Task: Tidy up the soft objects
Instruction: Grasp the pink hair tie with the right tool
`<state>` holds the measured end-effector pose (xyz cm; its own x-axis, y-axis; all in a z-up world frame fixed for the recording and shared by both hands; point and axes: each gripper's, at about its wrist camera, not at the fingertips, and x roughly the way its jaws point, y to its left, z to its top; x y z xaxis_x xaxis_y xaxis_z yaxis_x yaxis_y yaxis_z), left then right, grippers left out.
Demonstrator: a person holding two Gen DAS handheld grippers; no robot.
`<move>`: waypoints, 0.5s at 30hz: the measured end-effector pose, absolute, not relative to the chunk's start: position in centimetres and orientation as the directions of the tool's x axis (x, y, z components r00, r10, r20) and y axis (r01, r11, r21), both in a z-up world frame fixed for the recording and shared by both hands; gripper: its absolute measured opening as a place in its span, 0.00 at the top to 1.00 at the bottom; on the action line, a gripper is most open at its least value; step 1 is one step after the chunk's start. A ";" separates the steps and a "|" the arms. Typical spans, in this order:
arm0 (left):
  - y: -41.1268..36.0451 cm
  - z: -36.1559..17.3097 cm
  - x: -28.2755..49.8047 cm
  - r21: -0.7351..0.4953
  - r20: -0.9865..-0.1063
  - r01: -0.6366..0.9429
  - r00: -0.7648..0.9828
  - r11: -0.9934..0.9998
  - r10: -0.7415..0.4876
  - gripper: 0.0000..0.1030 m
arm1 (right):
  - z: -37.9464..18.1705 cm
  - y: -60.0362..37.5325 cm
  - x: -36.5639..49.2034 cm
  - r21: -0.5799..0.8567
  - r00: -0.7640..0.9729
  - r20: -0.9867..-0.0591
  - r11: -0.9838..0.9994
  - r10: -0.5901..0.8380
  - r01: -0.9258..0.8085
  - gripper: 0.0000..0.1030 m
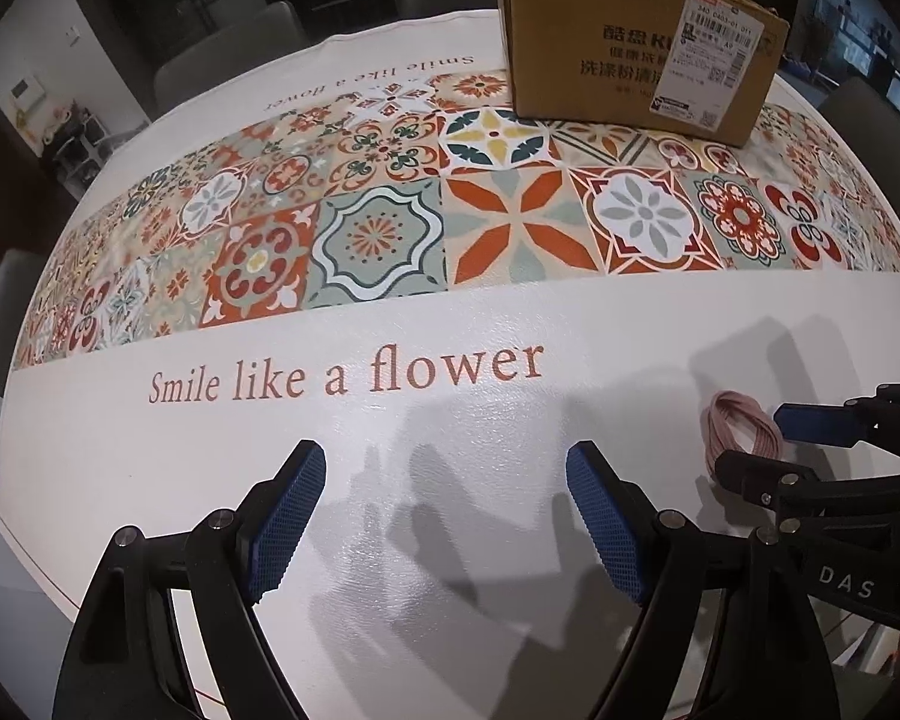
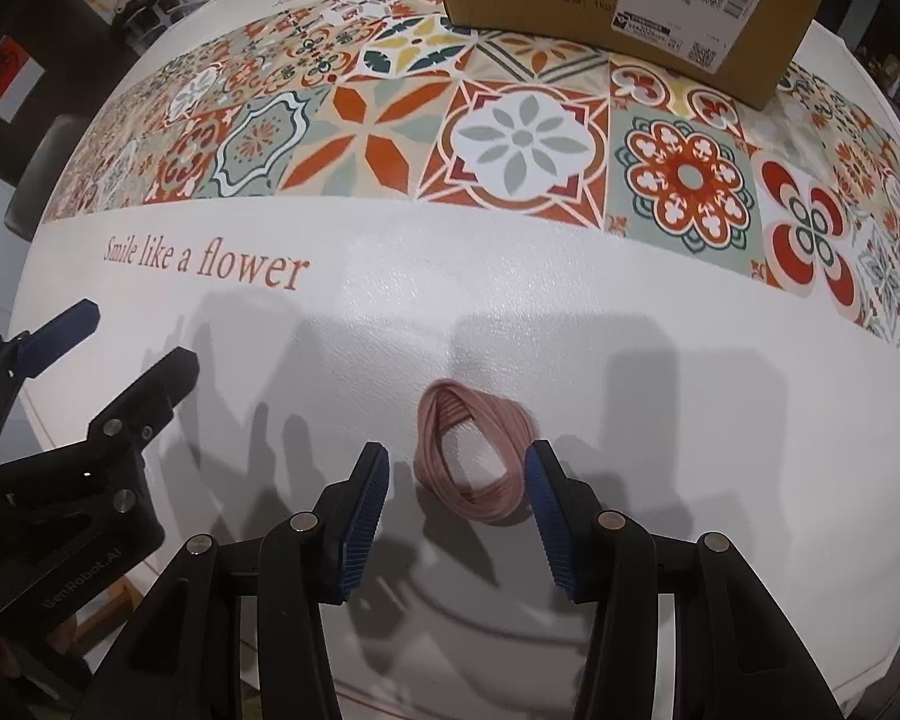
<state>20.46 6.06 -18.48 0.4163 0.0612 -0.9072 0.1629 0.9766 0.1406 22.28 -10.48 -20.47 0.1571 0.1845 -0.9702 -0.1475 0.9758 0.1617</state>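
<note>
Fingers on the left gripper (image 1: 446, 465) were spread wide apart, and nothing was between them, only bare white cloth. It hovered low and looked like it was waiting for its turn.

To its right, the right gripper (image 2: 456, 468) also had its fingers open. A pink band (image 2: 471, 459), looped like a soft ring, lay flat on the cloth just past the tips. Most of it sat in the gap, and its right edge was very close to the right finger (image 2: 549, 516). I could not tell if they touched. The fingers were likely set on both sides so they could close and pinch the band. Nothing was held yet, so picking up was probably still to come.

Far ahead of both pairs of fingers stood a box (image 1: 636, 54) made of brown card, with a white label on its side. That may be where soft things go, but I could not see inside it.

Under it all, the tablecloth (image 1: 222, 480) was white near the fingers, with red words on it. Farther out ran a wide strip of bright flower tiles. Around the table the room was dim, with grey chairs (image 1: 228, 54) at the far side.
</note>
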 end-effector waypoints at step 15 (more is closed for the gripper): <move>5.7 -19.0 20.7 0.157 -0.911 0.175 0.406 0.972 0.074 0.20 | -22.0 -9.9 22.1 0.128 0.159 -0.974 0.974 0.158 -0.185 0.69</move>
